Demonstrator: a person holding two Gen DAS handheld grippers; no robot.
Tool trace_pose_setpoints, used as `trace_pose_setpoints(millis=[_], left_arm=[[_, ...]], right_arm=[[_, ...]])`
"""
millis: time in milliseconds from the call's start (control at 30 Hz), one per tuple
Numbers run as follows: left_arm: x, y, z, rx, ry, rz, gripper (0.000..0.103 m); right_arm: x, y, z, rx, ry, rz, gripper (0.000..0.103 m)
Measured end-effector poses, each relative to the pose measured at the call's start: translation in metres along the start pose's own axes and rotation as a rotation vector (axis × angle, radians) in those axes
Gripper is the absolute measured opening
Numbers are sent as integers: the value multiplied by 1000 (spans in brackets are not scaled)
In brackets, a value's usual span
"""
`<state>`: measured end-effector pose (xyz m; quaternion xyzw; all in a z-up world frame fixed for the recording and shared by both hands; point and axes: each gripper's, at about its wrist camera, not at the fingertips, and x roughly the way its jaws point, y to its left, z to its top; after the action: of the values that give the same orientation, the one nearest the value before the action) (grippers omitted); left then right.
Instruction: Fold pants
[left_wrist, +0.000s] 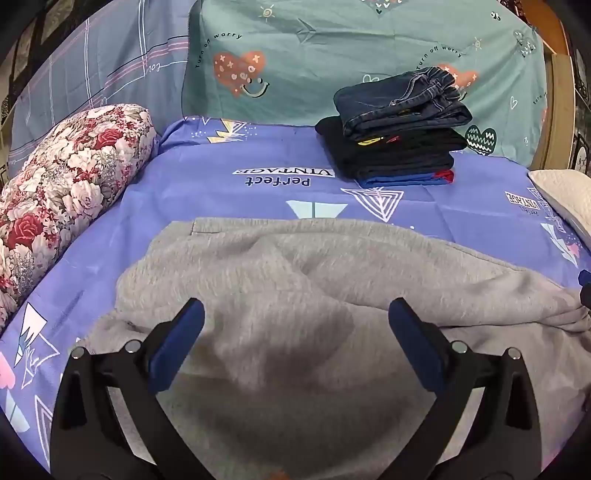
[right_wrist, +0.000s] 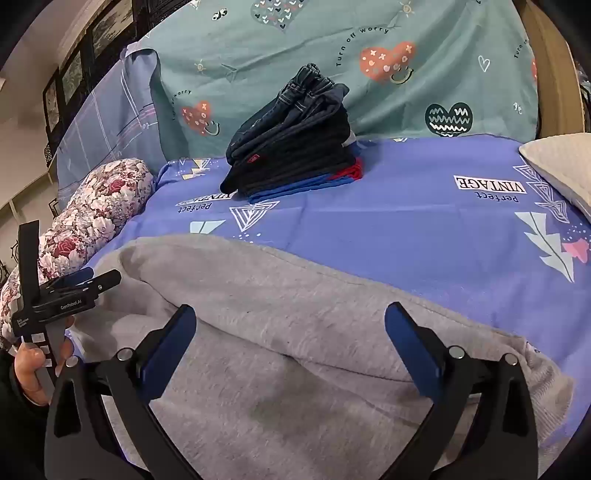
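your left claw (left_wrist: 295, 314) hangs with its jaws spread as wide as they go, nothing between the blue pads (left_wrist: 175, 347), tipped down over the grey pants (left_wrist: 295, 295). your right claw (right_wrist: 290, 317) is the same: fully spread, empty, angled down at the cloth. neither pad touches fabric as far as the views show.

the pants lie rumpled across the near part of the bed, a soft fleece-like knit, bunched in broad folds rather than flat. a hem or waistband edge shows at the far left of the heap in the left wrist view. judgement: folding is not yet begun on this pair; both claws sit side by side over the middle, likely set to pick edges and spread it flat first. thick knit like this should hold a pinch well but drag on the sheet.

in the right wrist view the left claw's body shows at the left edge, held in your hand (right_wrist: 33, 365).

beyond the pants, the purple printed sheet (right_wrist: 406, 229) is open ground for laying out. farther back sits a stack of folded clothes (left_wrist: 395, 136), jeans on top, dark items and a blue-red piece beneath; probably where this pair ends up. a floral bolster (left_wrist: 62, 192) lies along the left, a white pillow (right_wrist: 561, 166) at the right, a teal heart-print cover (left_wrist: 369, 48) draped upright behind. dark framed pictures hang on the wall at far left.
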<state>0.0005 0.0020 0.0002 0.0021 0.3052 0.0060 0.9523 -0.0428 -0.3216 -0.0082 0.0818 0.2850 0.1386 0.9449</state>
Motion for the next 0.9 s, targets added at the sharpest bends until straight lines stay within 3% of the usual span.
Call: trace_pose_setpoints(millis=[900], left_arm=[[4, -2, -3, -9, 22, -7, 101]], right_arm=[[-1, 0, 0, -6, -9, 0, 102]])
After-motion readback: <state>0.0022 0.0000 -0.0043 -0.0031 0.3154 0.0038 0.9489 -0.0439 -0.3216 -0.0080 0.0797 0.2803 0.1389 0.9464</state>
